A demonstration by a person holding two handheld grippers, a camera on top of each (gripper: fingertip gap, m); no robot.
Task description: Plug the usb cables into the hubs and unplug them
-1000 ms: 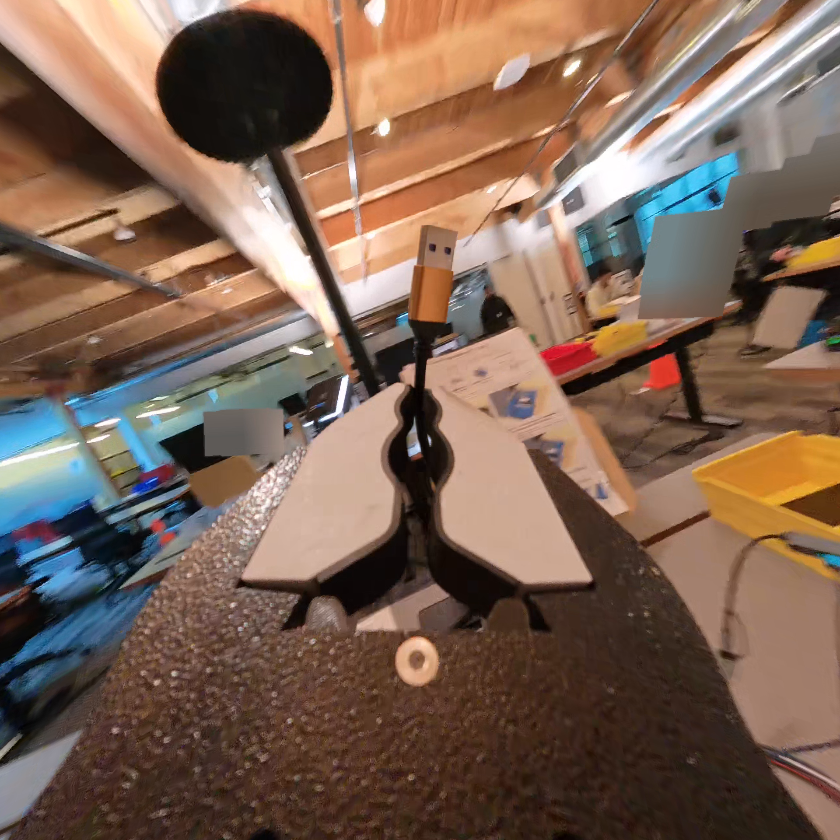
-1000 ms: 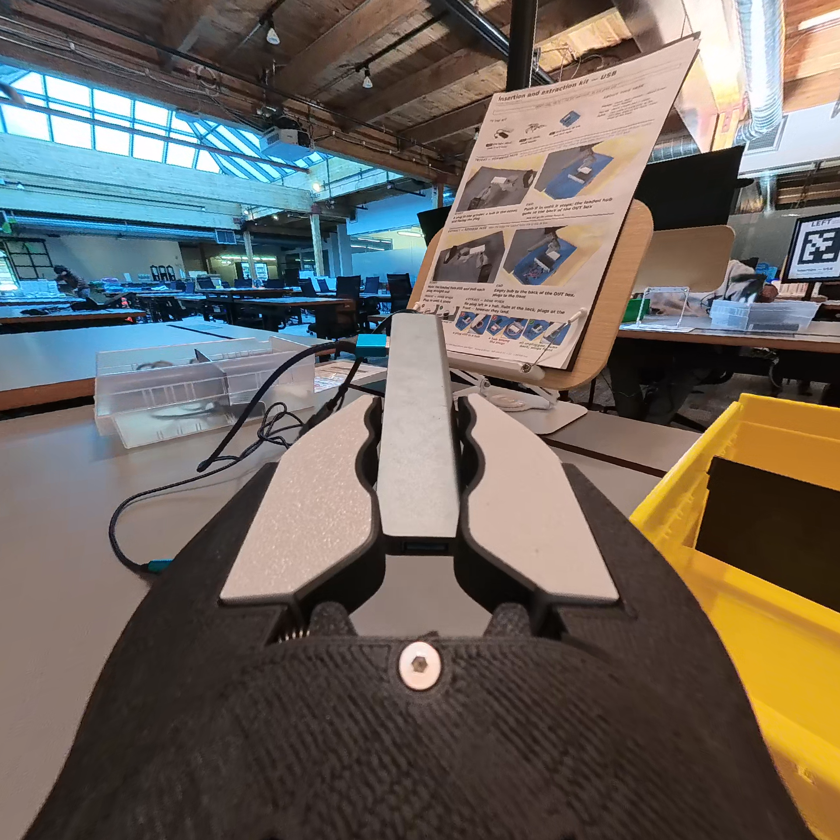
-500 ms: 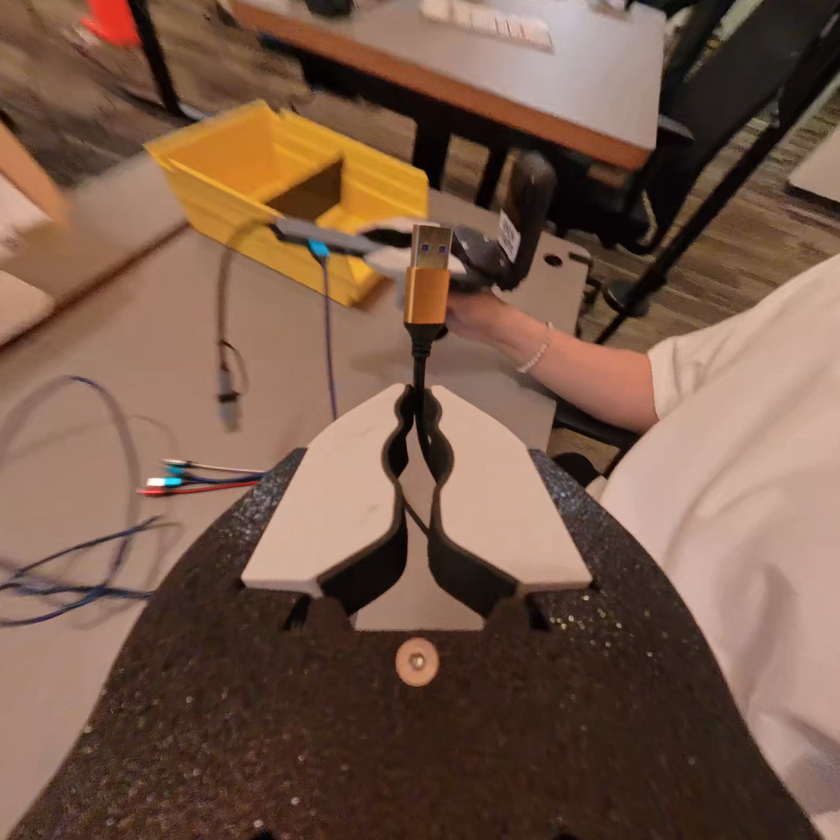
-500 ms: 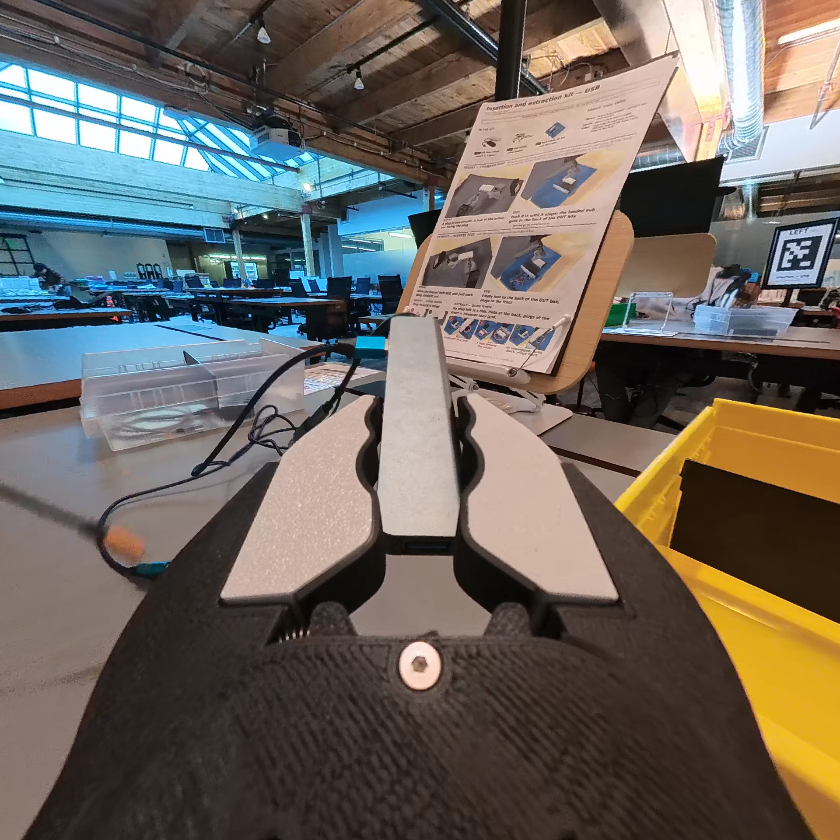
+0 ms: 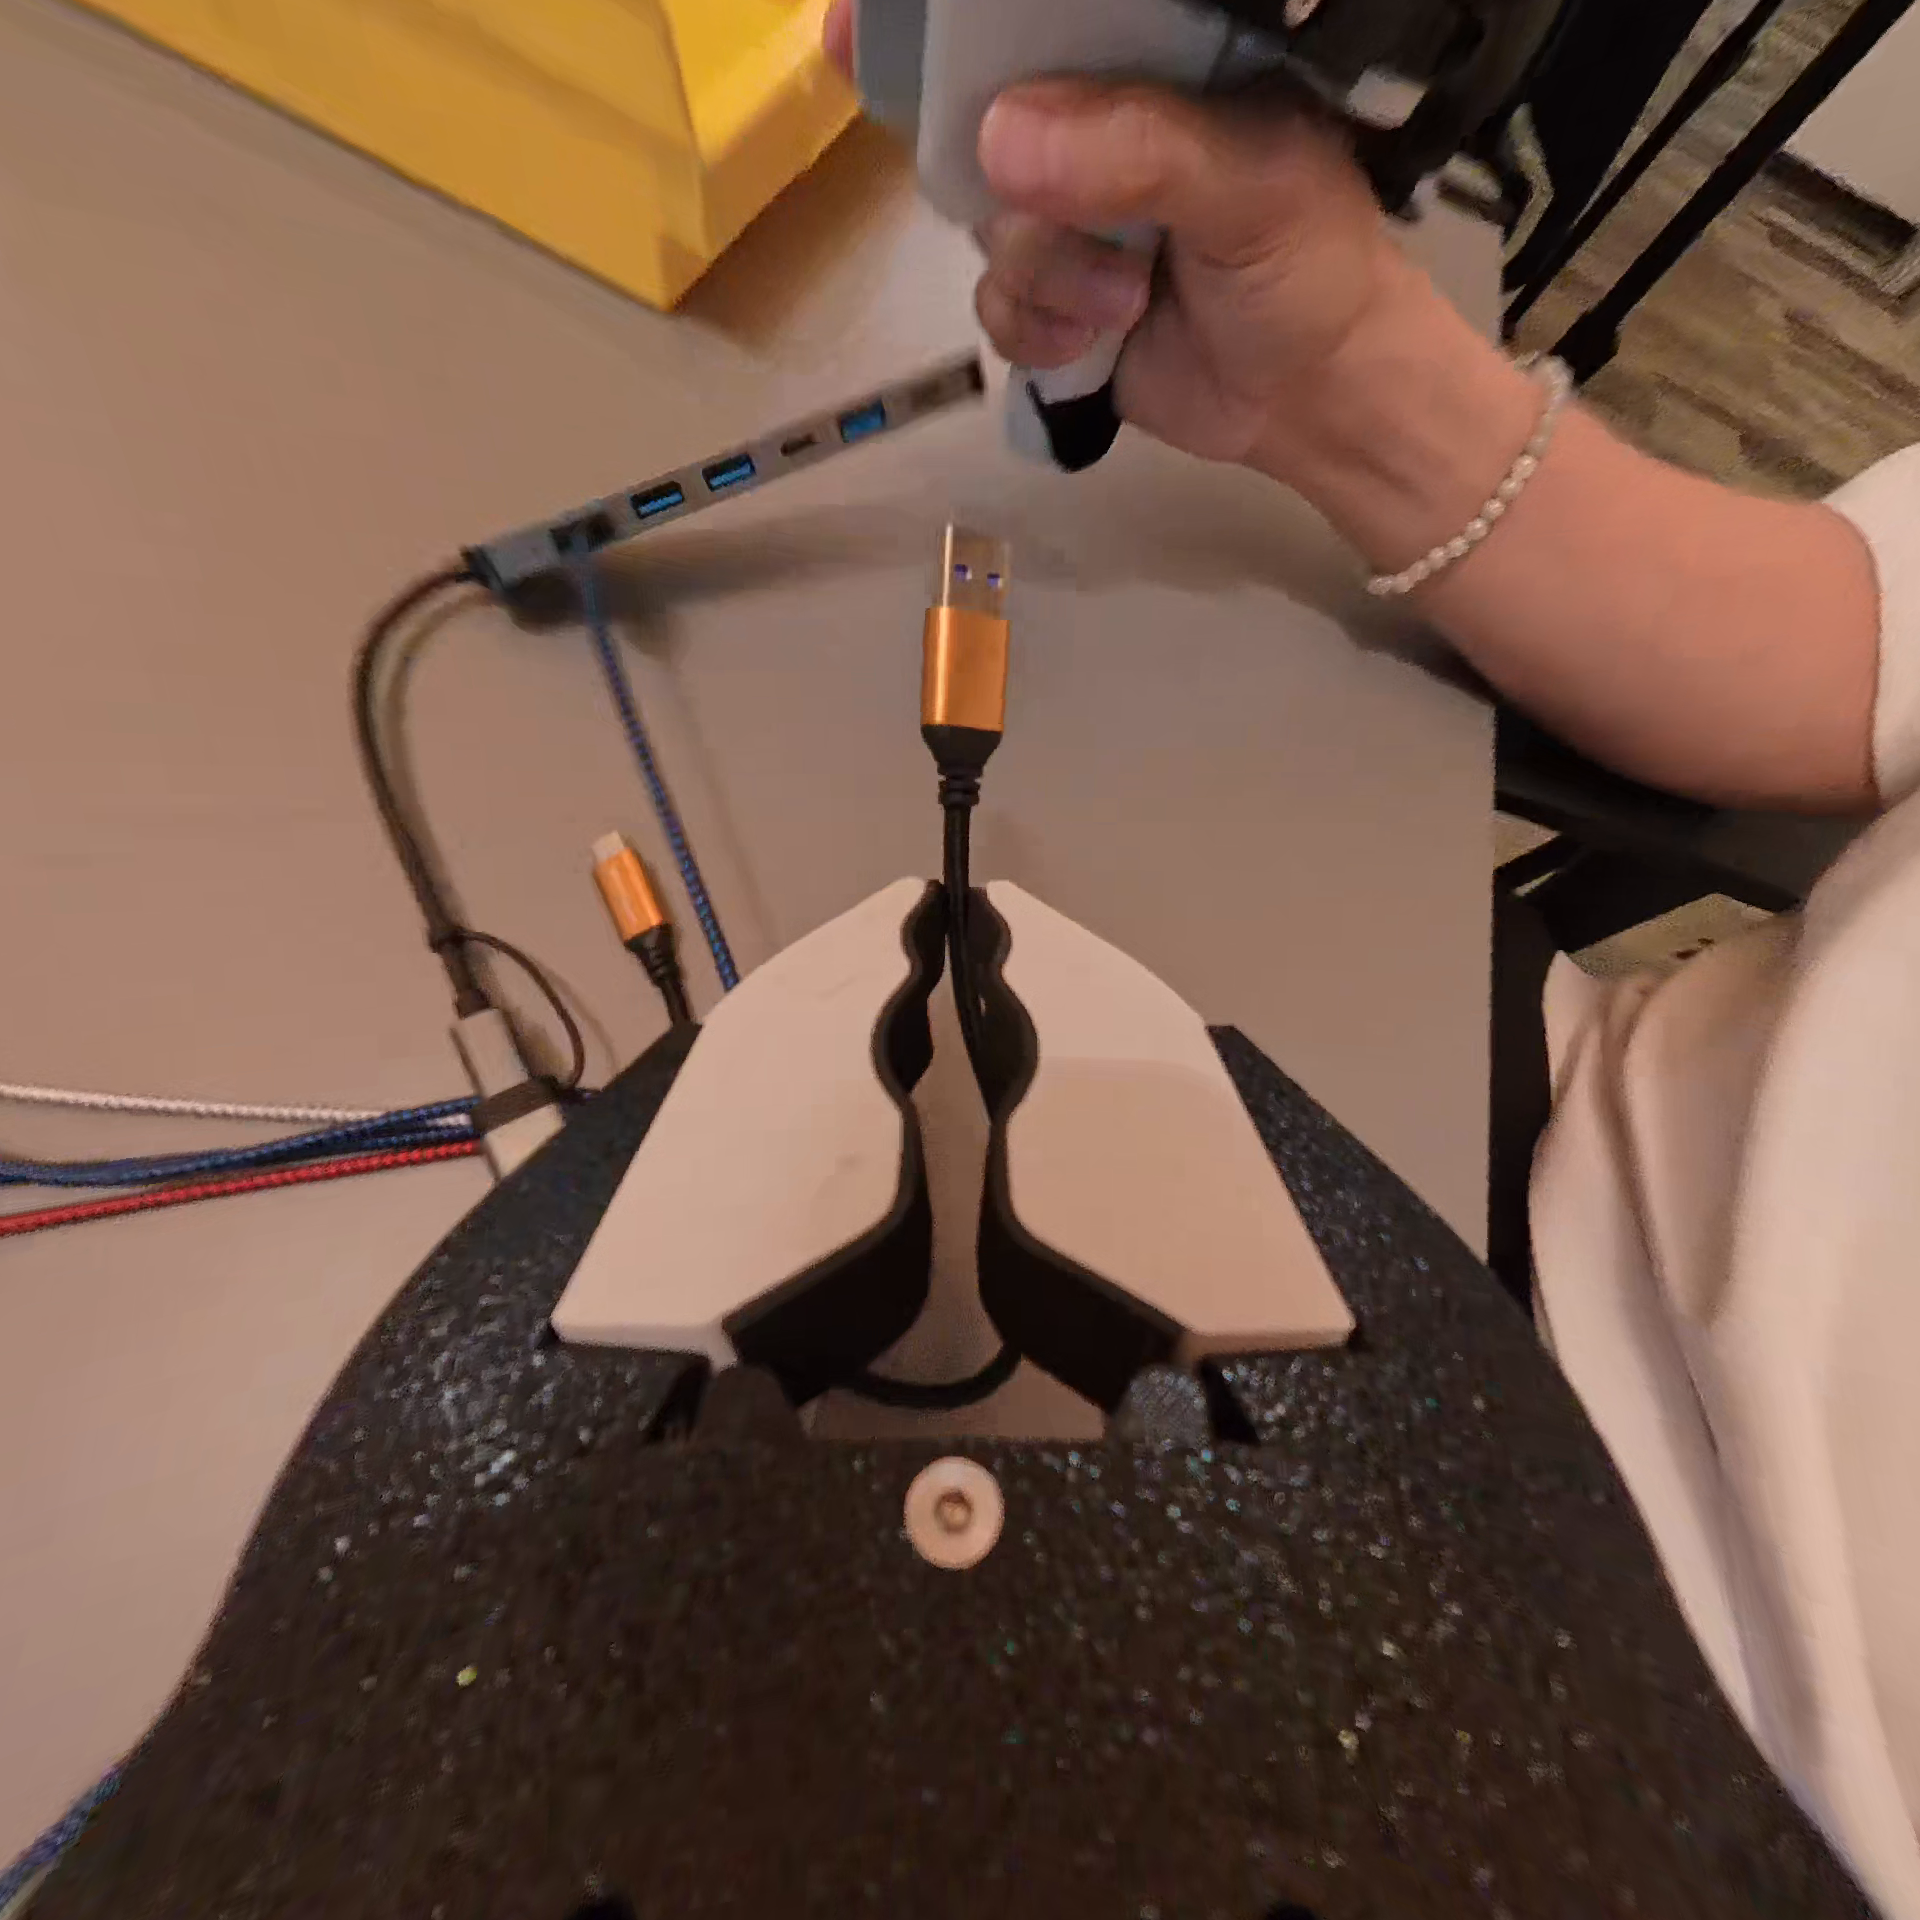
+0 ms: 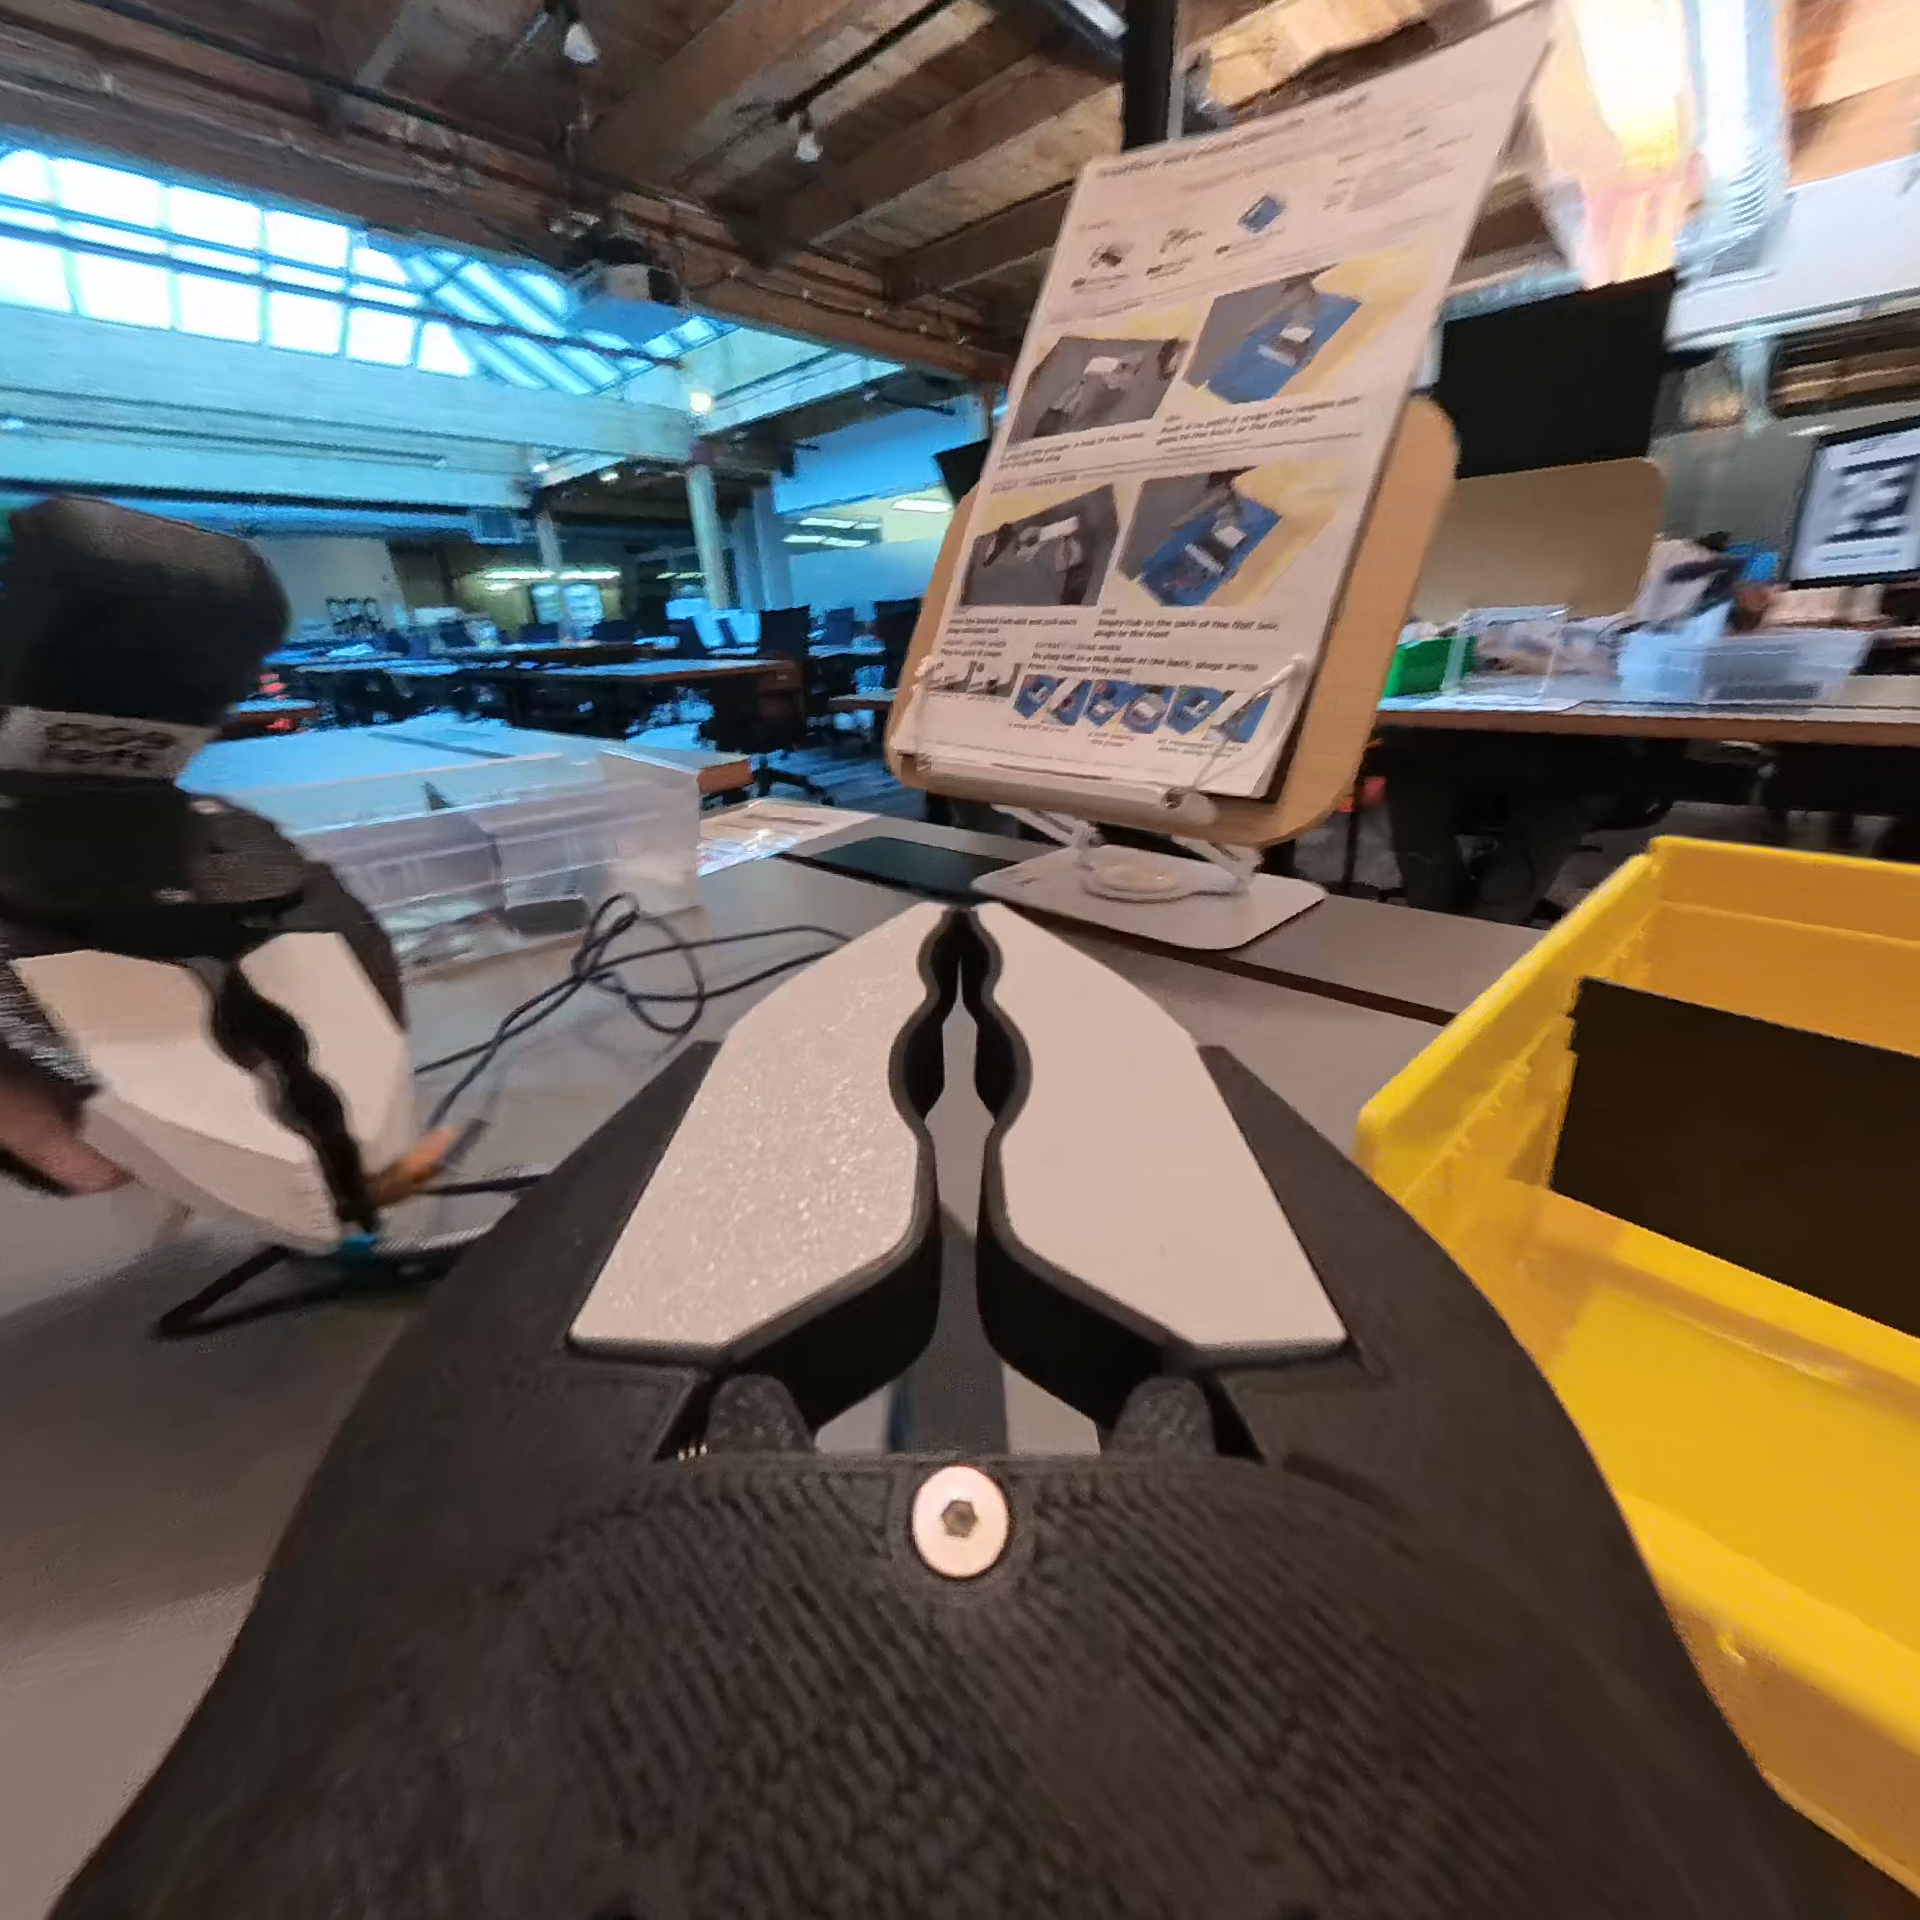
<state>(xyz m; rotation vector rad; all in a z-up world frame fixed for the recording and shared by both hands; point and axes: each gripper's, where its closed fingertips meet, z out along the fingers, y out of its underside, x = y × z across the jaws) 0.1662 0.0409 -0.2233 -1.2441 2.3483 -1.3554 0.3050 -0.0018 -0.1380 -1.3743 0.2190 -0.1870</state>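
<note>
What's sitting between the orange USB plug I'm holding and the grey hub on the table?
Nothing: in the left wrist view only bare table separates the orange USB plug from the grey hub.

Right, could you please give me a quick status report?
Left hand-held gripper shut on orange-collared USB cable, plug unplugged. Right hand-held gripper shut, empty. Hub on table, ports facing the plug, path clear.

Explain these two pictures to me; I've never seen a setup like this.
No robot here: a person holds a two-finger tool in each hand, each with a camera looking along its fingers. The left view shows the left tool clamped on a black cable with an orange-sleeved USB plug, above a slim grey hub with blue ports lying on the grey table. The right view shows the right tool, shut and empty, beside a yellow plastic bin.
</note>
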